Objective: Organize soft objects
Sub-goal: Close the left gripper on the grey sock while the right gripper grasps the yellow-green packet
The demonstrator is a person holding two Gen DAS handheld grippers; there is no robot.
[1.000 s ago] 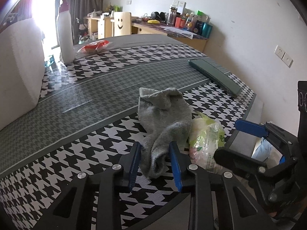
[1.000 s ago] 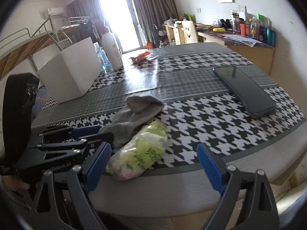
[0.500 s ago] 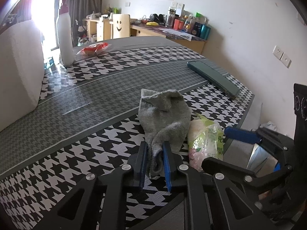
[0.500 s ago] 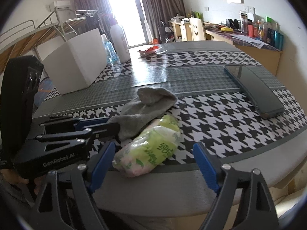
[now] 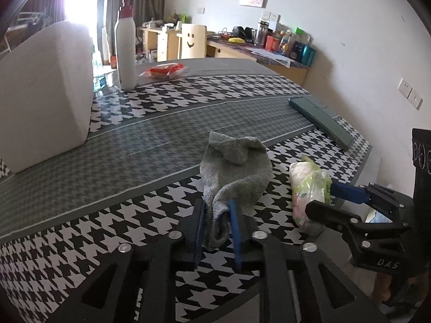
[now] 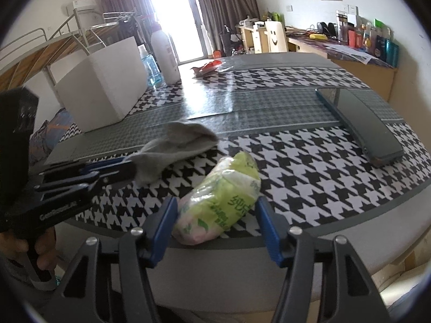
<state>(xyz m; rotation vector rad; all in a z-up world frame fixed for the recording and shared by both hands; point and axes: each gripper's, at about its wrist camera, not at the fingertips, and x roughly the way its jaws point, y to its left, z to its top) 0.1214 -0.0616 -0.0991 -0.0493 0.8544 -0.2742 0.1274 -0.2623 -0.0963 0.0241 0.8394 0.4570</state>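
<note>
A grey sock (image 5: 235, 172) lies on the houndstooth table (image 5: 134, 140). My left gripper (image 5: 216, 224) is shut on the sock's near end; it also shows in the right wrist view (image 6: 126, 168) pinching the sock (image 6: 177, 145). A green-and-white tissue pack (image 6: 221, 202) lies at the table's near edge, to the right of the sock (image 5: 309, 191). My right gripper (image 6: 215, 228) stands around the pack's near end, jaws close to its sides; whether they press it I cannot tell.
A white foam box (image 5: 43, 91) stands at the left. A white pump bottle (image 5: 125, 45) and a red packet (image 5: 163, 70) are at the back. A dark green flat case (image 5: 320, 119) lies at the right. The table edge (image 6: 296, 247) is close under my right gripper.
My left gripper closed on the sock's near end and holds it. My right gripper moved in around the tissue pack and its jaws narrowed.
</note>
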